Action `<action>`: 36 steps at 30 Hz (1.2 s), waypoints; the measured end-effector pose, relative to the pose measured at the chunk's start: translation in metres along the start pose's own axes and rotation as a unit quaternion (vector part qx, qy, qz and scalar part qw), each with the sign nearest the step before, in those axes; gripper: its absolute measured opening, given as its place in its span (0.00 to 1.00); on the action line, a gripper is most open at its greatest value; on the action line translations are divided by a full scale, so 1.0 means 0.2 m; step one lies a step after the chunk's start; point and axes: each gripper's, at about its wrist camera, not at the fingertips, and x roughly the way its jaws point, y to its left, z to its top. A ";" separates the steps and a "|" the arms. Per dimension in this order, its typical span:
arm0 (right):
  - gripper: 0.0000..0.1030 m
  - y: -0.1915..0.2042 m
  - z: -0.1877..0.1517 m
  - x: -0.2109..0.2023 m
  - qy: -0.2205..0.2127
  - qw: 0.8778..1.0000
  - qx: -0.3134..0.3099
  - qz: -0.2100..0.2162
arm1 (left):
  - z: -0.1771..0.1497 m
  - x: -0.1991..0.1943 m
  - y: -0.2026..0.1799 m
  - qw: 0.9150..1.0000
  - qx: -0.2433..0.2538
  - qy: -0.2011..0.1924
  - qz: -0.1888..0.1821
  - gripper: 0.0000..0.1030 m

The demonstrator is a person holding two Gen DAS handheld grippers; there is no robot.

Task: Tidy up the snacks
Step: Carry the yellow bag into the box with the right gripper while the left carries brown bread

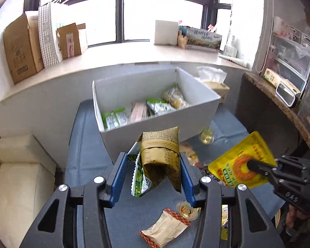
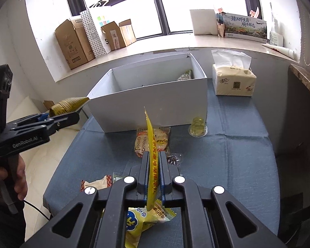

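My left gripper (image 1: 153,163) is shut on a gold-brown snack packet (image 1: 161,157), with a green packet (image 1: 140,181) caught beside it, held above the blue tablecloth just in front of the white box (image 1: 155,124). The box holds several snack packets. My right gripper (image 2: 154,165) is shut on a flat yellow pouch (image 2: 152,144), held edge-on above the table; it shows face-on in the left wrist view (image 1: 241,165). The left gripper (image 2: 72,115) with its gold packet (image 2: 69,104) shows at the box's left corner.
On the blue cloth (image 2: 237,155) lie a bread packet (image 2: 153,140), a jelly cup (image 2: 198,127), a tan packet with red edges (image 1: 165,227), another jelly cup (image 1: 187,209) and a yellow bag (image 2: 142,221). A tissue pack (image 2: 233,80) stands right of the box. Cartons line the windowsill.
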 end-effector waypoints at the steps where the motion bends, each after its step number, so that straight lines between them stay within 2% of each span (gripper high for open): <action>1: 0.07 -0.01 0.01 0.00 0.002 1.000 0.000 0.003 | 0.02 -0.02 0.00 1.000 0.003 -0.005 0.002 0.52; 7: 0.06 0.00 0.14 0.02 -0.009 1.000 -0.012 0.018 | 0.19 -0.05 0.02 1.000 -0.005 -0.023 -0.015 0.51; 10: 0.06 0.00 0.28 0.02 -0.021 0.999 -0.021 0.028 | 0.33 -0.02 0.03 0.999 -0.014 -0.028 -0.027 0.52; 15: 0.06 -0.02 0.60 0.06 -0.036 0.999 -0.024 0.030 | 0.58 0.07 0.09 0.999 -0.014 -0.041 -0.007 0.52; 19: 0.06 -0.05 0.87 0.14 -0.050 0.998 -0.011 0.037 | 0.72 0.27 0.16 1.000 -0.020 -0.021 0.011 0.52; 22: 0.06 -0.06 1.01 0.29 -0.035 0.999 -0.001 0.033 | 0.75 0.45 0.20 1.000 -0.025 0.008 0.017 0.52; 24: 0.06 -0.07 1.06 0.41 -0.017 0.999 0.000 0.039 | 0.73 0.57 0.22 0.999 -0.029 0.035 0.013 0.59; 25: 0.09 -0.07 1.08 0.48 -0.004 0.999 -0.003 0.040 | 0.72 0.62 0.23 0.998 -0.032 0.047 0.013 0.70; 26: 0.16 -0.08 1.08 0.54 0.006 0.999 0.001 0.039 | 0.70 0.66 0.24 0.998 -0.033 0.050 0.018 0.90; 27: 0.55 -0.09 1.09 0.58 0.014 0.999 0.005 0.029 | 0.68 0.68 0.25 0.998 -0.034 0.051 0.020 0.99; 28: 0.95 -0.11 1.09 0.60 0.013 1.000 0.014 0.022 | 0.66 0.70 0.26 0.998 -0.036 0.050 0.020 1.00; 29: 1.00 -0.13 1.08 0.60 0.000 0.999 0.023 0.028 | 0.64 0.71 0.27 0.998 -0.039 0.052 0.019 1.00; 31: 1.00 -0.15 1.07 0.57 -0.019 0.999 0.032 0.040 | 0.62 0.72 0.29 0.997 -0.041 0.057 0.025 1.00; 36: 1.00 -0.14 1.06 0.57 -0.010 0.999 0.018 0.029 | 0.58 0.71 0.30 0.997 -0.045 0.055 0.027 1.00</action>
